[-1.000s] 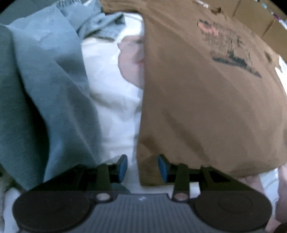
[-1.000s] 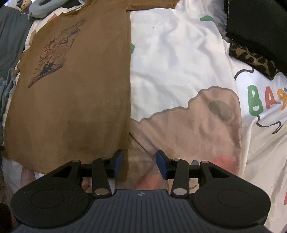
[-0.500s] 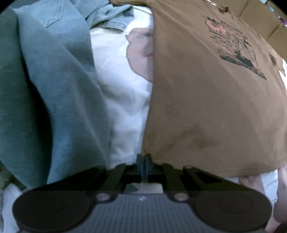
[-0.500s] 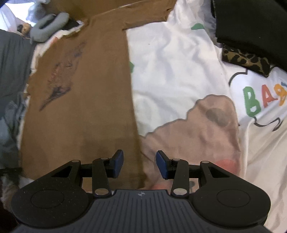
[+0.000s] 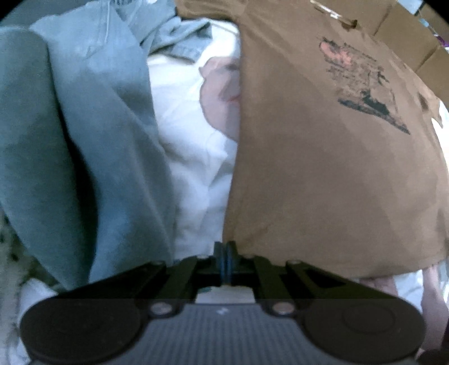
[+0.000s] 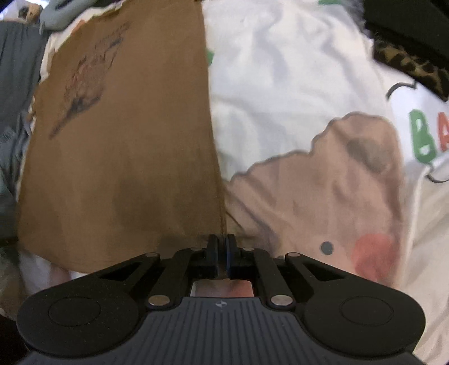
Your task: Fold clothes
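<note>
1. The work surface is a bed with a white printed sheet (image 6: 280, 84); cardboard boxes (image 5: 407, 36) stand behind it.
2. A brown T-shirt (image 5: 322, 168) lies flat on the sheet, print side up, stretching away in front of both grippers.
3. The left gripper (image 5: 225, 258) has its jaws pressed together on the near hem corner at the shirt's left side edge.
4. The right gripper (image 6: 221, 252) is pinching the opposite near corner, where the right side edge runs straight into its jaws.
5. I judge that the step is the first fold: both hem corners are taken, and the next move calls for lifting them together and carrying the hem toward the collar.
6. To the left of the left gripper a grey-blue garment (image 5: 84, 140) lies near the shirt, with only a strip of sheet between.
7. To the right of the right gripper the sheet is free; a black garment (image 6: 407, 25) lies far off.
</note>
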The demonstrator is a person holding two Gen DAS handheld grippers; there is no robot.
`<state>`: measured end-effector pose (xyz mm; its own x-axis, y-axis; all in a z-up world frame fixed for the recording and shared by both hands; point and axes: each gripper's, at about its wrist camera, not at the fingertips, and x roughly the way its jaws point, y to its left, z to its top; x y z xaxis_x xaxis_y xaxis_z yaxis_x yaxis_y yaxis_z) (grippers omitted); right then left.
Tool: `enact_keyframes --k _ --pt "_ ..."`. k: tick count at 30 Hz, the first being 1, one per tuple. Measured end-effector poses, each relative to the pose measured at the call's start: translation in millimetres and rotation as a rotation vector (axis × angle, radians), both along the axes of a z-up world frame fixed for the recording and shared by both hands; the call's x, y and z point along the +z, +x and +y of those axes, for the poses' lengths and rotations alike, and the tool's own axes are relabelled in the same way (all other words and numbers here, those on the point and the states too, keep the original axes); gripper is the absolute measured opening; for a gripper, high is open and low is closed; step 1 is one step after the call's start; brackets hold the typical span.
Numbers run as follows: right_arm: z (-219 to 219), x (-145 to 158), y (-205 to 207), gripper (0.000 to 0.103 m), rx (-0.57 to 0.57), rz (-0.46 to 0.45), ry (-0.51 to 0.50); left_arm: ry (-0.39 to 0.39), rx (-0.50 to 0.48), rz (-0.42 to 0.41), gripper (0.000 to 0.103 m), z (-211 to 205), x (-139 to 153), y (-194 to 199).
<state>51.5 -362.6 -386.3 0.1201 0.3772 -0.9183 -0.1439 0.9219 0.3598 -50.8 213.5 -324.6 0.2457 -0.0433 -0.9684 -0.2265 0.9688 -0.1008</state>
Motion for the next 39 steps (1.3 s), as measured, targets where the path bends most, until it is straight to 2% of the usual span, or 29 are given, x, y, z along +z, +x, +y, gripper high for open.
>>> enact_keyframes --k 3,6,7,12,18,22,26,28,32,33,34,35,36,38,39 --pt "-1 19 -1 0.003 0.026 -0.012 0.005 -0.011 0.002 -0.012 0.002 2 14 -7" --pt "-1 33 -6 0.002 0.037 -0.018 0.002 -0.024 0.019 -0.019 0.002 3 14 -15" --pt "-4 34 -8 0.002 0.032 -0.016 -0.001 -0.017 0.021 -0.016 0.002 6 3 -3" --pt "1 15 -12 0.002 0.010 0.008 -0.030 0.013 0.004 0.016 0.002 6 -8 7" --pt "8 -16 -12 0.003 -0.018 0.018 -0.077 0.040 -0.002 0.077 0.003 4 -41 15" --pt "7 -13 -10 0.011 -0.050 0.023 -0.093 0.050 0.009 0.113 0.007 -2 -45 24" --pt "-2 5 -9 0.018 -0.072 -0.008 -0.122 0.043 -0.014 0.148 0.011 -5 -32 30" --pt "-10 17 -8 0.022 -0.085 -0.029 -0.135 0.044 0.000 0.139 0.013 -5 -19 31" --pt "-24 49 -4 0.047 -0.122 -0.092 -0.163 0.063 0.005 0.107 0.033 -8 11 35" --pt "-28 57 -3 0.047 -0.135 -0.105 -0.163 0.063 -0.003 0.098 0.037 -11 18 36" --pt "-32 65 -1 0.048 -0.148 -0.117 -0.161 0.060 -0.010 0.091 0.051 -13 25 36" --pt "-36 71 -1 0.052 -0.159 -0.125 -0.157 0.060 -0.013 0.090 0.070 -17 31 37" --pt "-38 79 -1 0.056 -0.164 -0.143 -0.162 0.066 -0.014 0.089 0.077 -19 36 37" --pt "-41 95 -2 0.075 -0.174 -0.183 -0.175 0.084 -0.029 0.061 0.080 -27 45 37" --pt "-42 102 -2 0.078 -0.179 -0.203 -0.181 0.086 -0.041 0.048 0.081 -26 51 36"
